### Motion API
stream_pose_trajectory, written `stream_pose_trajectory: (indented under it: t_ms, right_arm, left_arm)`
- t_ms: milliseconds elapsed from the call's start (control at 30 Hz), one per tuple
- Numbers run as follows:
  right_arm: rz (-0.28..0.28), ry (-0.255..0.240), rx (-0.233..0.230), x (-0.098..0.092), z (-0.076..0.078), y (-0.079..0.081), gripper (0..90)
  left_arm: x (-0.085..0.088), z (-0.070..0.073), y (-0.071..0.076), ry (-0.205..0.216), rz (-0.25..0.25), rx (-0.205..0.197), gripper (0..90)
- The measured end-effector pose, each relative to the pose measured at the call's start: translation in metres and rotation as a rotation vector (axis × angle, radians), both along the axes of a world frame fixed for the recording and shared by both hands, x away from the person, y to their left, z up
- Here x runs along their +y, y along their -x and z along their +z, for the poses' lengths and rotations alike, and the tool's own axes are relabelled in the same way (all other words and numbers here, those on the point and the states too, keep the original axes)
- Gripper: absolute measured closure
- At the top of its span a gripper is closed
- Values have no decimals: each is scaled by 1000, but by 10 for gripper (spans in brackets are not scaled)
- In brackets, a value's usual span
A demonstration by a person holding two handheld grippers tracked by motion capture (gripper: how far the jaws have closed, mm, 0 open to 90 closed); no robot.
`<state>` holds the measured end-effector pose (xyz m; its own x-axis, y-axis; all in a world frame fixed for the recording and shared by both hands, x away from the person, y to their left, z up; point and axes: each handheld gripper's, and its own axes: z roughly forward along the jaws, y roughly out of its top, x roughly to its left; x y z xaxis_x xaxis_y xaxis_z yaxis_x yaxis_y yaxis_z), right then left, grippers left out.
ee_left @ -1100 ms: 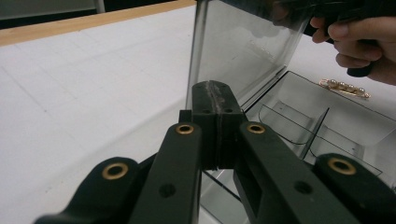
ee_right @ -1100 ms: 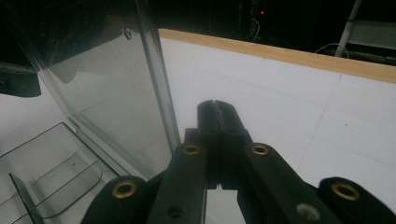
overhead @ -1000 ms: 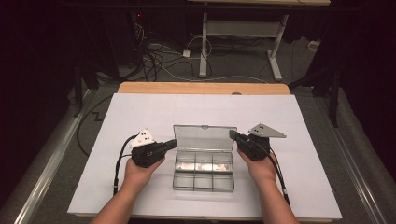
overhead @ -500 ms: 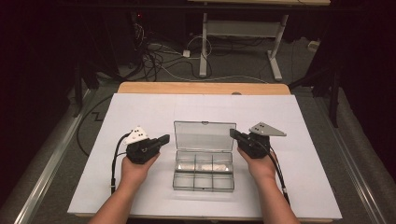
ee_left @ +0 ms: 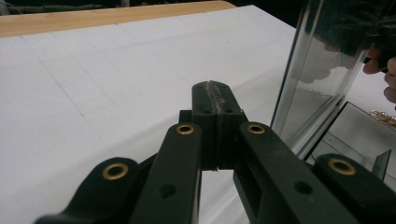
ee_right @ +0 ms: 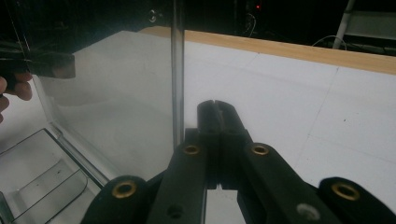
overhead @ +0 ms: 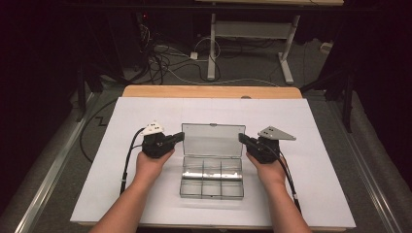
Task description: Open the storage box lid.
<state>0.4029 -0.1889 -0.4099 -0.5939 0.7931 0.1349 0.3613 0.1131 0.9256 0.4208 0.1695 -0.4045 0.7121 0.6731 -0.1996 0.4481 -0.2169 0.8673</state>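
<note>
Broadly, the white table (overhead: 145, 194) carries one clear compartment box (overhead: 212, 177), set in the middle near the person's edge, its lid (overhead: 213, 140) standing upright at the far side. The work in hand looks like closing that lid. Both tools flank it: the left gripper (overhead: 179, 138) sits just beside the lid's left edge, the right gripper (overhead: 242, 139) just beside its right edge. Each has its jaws pressed fully together and grips nothing, as the gripper views show (ee_left: 214, 100) (ee_right: 219, 114). To do this well, I judge the closed tips should push the lid's top corners evenly and together, tipping it toward the person gently so the light box does not slide or twist.
</note>
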Motion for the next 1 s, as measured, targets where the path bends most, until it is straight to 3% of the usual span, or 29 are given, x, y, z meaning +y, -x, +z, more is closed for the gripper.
stream_pose_trajectory:
  t_ms: [433,800,833,1000]
  right_arm:
    - [-30,15,38,0,-7,-10,900]
    - [-58,61,113,5,-18,-19,900]
    - [-63,72,120,5,-18,-21,900]
    - [-71,95,151,8,-23,-26,900]
  left_arm:
    - [-4,-6,-5,-12,3,17,878]
    - [-7,-19,-14,-46,42,52,876]
    - [-8,-20,-14,-33,54,65,875]
    - [-7,-25,-18,-66,58,81,875]
